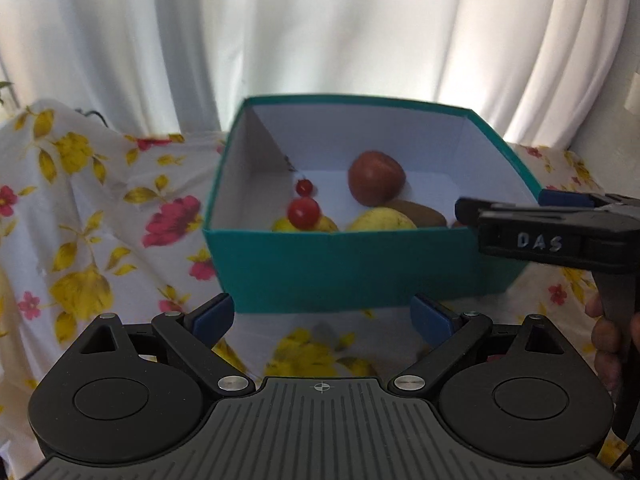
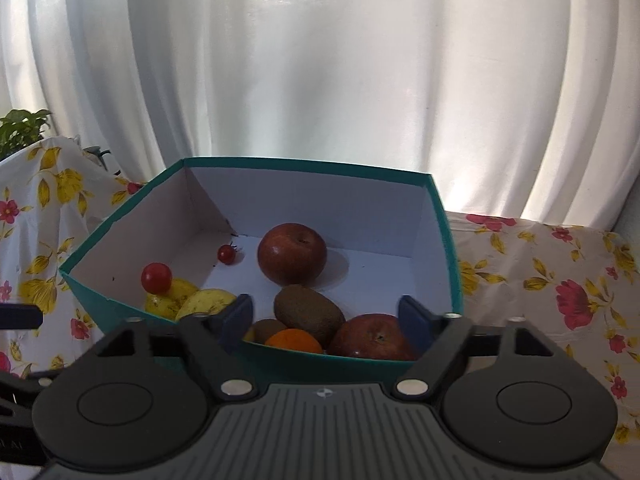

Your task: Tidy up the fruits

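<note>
A teal box (image 1: 340,264) with a white inside stands on the floral cloth; it also shows in the right wrist view (image 2: 120,216). It holds a red apple (image 2: 292,254), a second red apple (image 2: 372,340), kiwis (image 2: 308,312), an orange (image 2: 294,340), yellow fruits (image 2: 208,302) and two small red tomatoes (image 2: 156,278). My left gripper (image 1: 322,316) is open and empty, just in front of the box. My right gripper (image 2: 326,316) is open and empty over the box's near right corner; it also shows in the left wrist view (image 1: 500,216).
A floral tablecloth (image 1: 80,220) covers the table and bunches up at the left. White curtains (image 2: 320,80) hang close behind the box. A green plant (image 2: 22,128) stands at the far left.
</note>
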Available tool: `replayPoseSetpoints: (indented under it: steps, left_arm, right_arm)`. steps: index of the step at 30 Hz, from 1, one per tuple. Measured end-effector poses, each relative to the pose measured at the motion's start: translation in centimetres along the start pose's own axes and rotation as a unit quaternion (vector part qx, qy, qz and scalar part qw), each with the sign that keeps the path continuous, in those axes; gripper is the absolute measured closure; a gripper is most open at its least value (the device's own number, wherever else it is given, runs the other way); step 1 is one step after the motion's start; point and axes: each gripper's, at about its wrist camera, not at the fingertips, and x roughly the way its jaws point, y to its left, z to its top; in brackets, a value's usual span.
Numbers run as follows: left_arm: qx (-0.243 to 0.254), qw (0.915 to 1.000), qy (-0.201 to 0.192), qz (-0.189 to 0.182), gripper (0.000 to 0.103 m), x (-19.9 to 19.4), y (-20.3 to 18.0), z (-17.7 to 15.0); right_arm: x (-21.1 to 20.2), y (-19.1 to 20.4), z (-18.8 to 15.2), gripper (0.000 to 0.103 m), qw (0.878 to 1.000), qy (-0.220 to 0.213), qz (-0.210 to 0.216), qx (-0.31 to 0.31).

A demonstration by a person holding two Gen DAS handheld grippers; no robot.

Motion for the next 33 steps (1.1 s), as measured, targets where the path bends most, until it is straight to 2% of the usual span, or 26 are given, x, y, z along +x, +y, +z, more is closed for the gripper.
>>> replayPoseSetpoints:
  steps: [4, 8, 11, 13, 17, 22, 26, 33]
  left_arm:
    - [-0.003, 0.9997, 0.019, -0.013, 0.004, -0.1, -0.4, -0.2]
    - [0.015, 0.9996, 0.023, 0.007, 0.003, -0.4, -1.0, -0.1]
    - [0.028, 0.9978, 0.059, 0.01, 0.003, 0.0, -1.6, 0.6]
    - [0.023, 0.9964, 0.081, 0.001, 0.003, 0.3, -1.7, 0.9]
    - [-0.005, 0.9956, 0.093, -0.01, 0.003, 0.6, -1.4, 1.4]
    - [0.009, 0.9949, 0.079, 0.063, 0.003, 0.6, -2.0, 2.1]
    - [0.006, 0.9943, 0.092, 0.052, 0.004, 0.7, -1.9, 2.5]
    - [0.038, 0.9885, 0.126, 0.074, 0.004, 1.1, -2.7, 3.7]
  right_arm:
    - [-2.4, -1.5, -0.3, 0.0, 0.999, 0.011, 0.025, 0.04]
    - [-3.5, -3.2, -0.7, 0.0, 0.993, 0.063, 0.002, 0.103]
    - [-3.5, -4.1, -0.8, 0.0, 0.987, 0.094, -0.019, 0.125]
    - [-3.6, -4.4, -0.7, 0.0, 0.988, 0.103, -0.02, 0.116]
    - [-3.4, -3.9, -0.5, 0.0, 0.988, 0.125, -0.022, 0.084]
    - [-2.5, -2.6, -0.3, 0.0, 0.985, 0.161, -0.037, 0.051]
    - [-1.8, -1.5, 0.0, 0.0, 0.981, 0.189, -0.043, 0.026]
    - [-1.3, -0.6, 1.0, 0.0, 0.974, 0.211, -0.075, -0.004]
